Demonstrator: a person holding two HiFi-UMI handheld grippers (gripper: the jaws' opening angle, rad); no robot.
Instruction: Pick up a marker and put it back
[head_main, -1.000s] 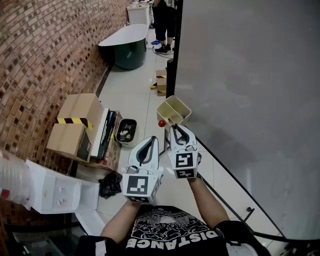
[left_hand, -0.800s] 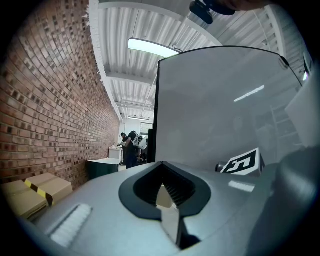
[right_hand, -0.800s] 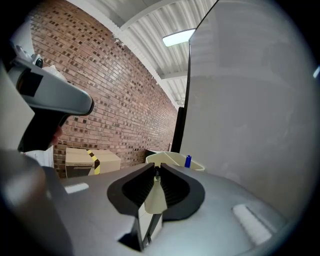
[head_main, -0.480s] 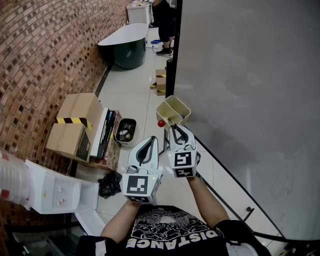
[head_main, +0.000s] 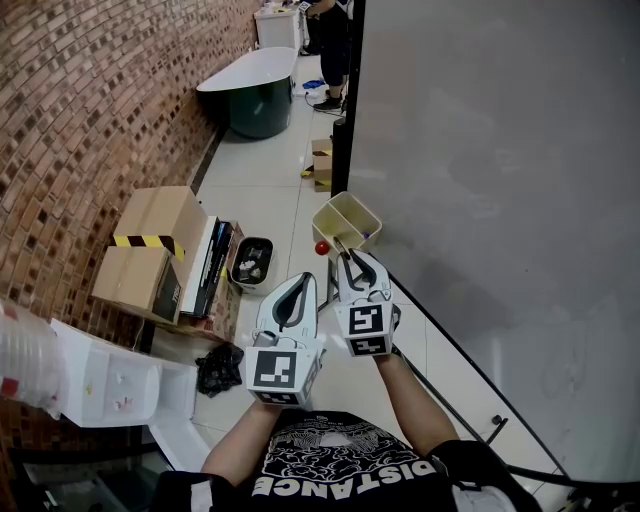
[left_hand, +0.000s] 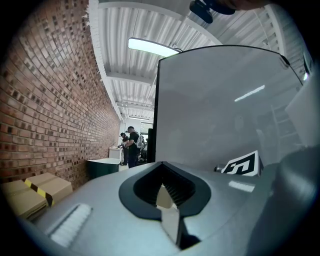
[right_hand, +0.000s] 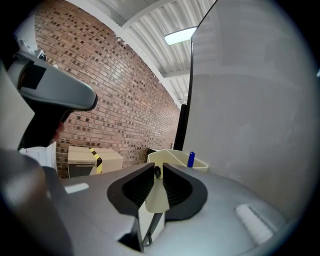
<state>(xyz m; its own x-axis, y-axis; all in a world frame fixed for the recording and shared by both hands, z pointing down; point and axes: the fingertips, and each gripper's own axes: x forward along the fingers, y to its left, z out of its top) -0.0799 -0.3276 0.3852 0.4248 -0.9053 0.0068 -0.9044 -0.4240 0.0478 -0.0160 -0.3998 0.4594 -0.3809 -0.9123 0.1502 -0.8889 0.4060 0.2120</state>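
A pale yellow holder (head_main: 343, 208) hangs on the grey whiteboard (head_main: 500, 200); in the right gripper view the holder (right_hand: 172, 156) has a blue marker (right_hand: 191, 159) standing in it. My right gripper (head_main: 350, 258) sits just below the holder, shut on a dark marker (right_hand: 157, 172) that I see end-on between the jaw tips. The marker's far end points toward the holder. My left gripper (head_main: 303, 278) hangs beside the right one, a little lower and to the left. Its jaws are together in the left gripper view (left_hand: 161, 186), with nothing held.
A small red ball (head_main: 322, 247) sits by the holder's left corner. Below on the floor are cardboard boxes (head_main: 160, 235), a black bin (head_main: 252, 262) and a white cabinet (head_main: 110, 385). A dark tub (head_main: 250, 95) and a standing person (head_main: 330, 50) are farther along the brick wall.
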